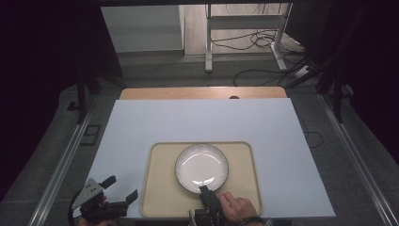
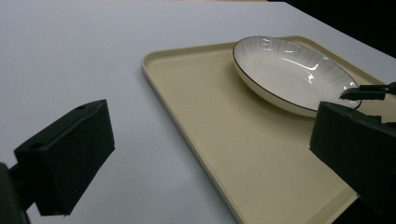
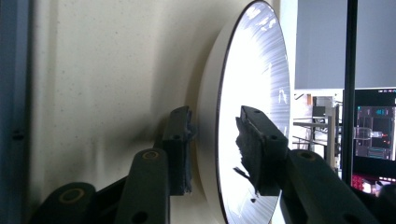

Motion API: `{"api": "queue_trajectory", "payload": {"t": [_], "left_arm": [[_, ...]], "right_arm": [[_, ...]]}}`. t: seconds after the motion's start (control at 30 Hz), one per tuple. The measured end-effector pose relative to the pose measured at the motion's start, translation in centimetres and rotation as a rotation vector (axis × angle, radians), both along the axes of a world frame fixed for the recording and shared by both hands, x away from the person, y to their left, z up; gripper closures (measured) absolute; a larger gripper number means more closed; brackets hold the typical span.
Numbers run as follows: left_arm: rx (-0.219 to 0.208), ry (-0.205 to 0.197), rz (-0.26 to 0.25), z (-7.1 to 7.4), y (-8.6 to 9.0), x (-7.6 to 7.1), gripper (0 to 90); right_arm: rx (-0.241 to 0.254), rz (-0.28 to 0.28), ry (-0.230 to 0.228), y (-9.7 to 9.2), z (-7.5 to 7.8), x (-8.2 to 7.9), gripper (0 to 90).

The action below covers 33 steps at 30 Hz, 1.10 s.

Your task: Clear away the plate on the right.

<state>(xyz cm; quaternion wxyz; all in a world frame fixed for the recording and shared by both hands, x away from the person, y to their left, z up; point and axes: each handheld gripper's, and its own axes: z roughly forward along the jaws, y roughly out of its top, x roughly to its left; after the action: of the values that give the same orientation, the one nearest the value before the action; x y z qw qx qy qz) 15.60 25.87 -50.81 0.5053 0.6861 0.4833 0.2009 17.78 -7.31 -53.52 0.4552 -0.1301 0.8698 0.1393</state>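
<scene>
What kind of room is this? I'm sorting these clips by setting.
Probably a lab or recording workspace, not a home: a white board covers the table and bears just a tray with a plate, black curtains hang at the sides, and cables lie loose on the floor beyond.

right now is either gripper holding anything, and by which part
The right gripper straddles the plate at its near rim, but its jaws look slightly off it, so no firm hold. The left gripper is open, holding nothing.

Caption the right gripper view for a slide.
Right gripper straddles the near rim of the white plate on the beige tray, jaws slightly apart.
</scene>
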Motion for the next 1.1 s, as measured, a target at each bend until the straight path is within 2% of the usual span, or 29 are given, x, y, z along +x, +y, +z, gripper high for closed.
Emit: {"api": "queue_trajectory", "payload": {"t": [0.2, 0.27, 0.47, 1.1], "left_arm": [[0.000, 0.000, 0.000, 0.0, 0.0, 0.0, 0.0], [0.001, 0.000, 0.001, 0.0, 0.0, 0.0, 0.0], [0.000, 0.000, 0.001, 0.0, 0.0, 0.0, 0.0], [-0.001, 0.002, -0.002, 0.0, 0.0, 0.0, 0.0]], "right_arm": [[0.039, -0.011, 0.025, -0.3, 0.6, 0.0, 59.9], [0.065, -0.013, 0.047, -0.5, 1.0, 0.0, 58.8], [0.073, -0.016, 0.069, -0.6, 1.2, 0.2, 56.9], [0.171, -0.046, 0.175, -1.6, 2.6, 0.9, 49.3]]}}
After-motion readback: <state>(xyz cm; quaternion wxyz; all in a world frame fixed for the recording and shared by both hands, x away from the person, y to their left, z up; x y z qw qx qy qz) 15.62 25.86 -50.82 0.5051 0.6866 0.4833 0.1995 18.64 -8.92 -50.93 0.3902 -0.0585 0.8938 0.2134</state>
